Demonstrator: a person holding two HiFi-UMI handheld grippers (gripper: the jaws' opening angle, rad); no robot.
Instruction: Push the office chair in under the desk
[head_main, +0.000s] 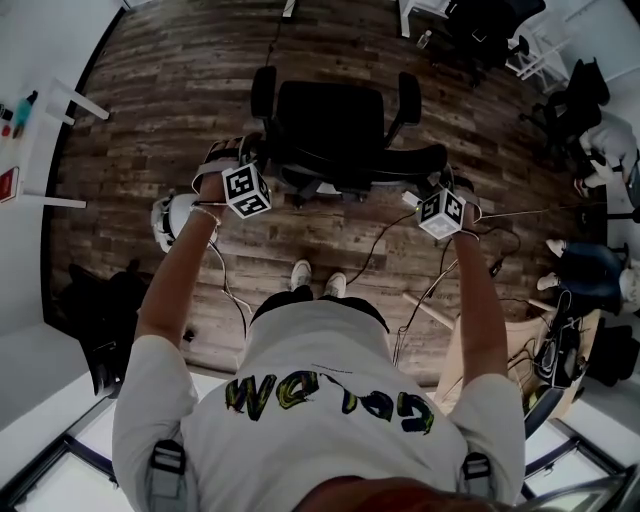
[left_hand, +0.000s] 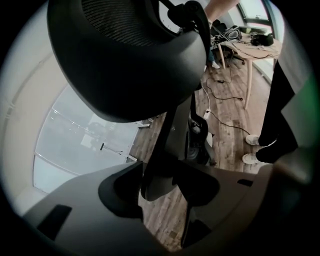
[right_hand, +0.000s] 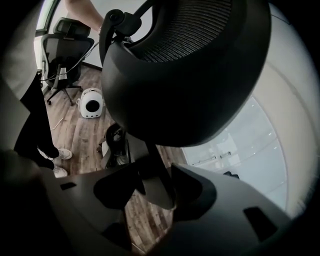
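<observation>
Black office chair (head_main: 330, 125) stands mid-floor just ahead of us, under no desk. Left gripper (left_hand: 161, 175) and right gripper (right_hand: 154, 182) each clamped on its back frame, a firm hold. We judge it bulky, stiff, free-rolling, prone to swivel. Cables (head_main: 395, 235) and white round device (head_main: 165, 220) on floor could snag wheels; white desk (head_main: 45, 150) off left
</observation>
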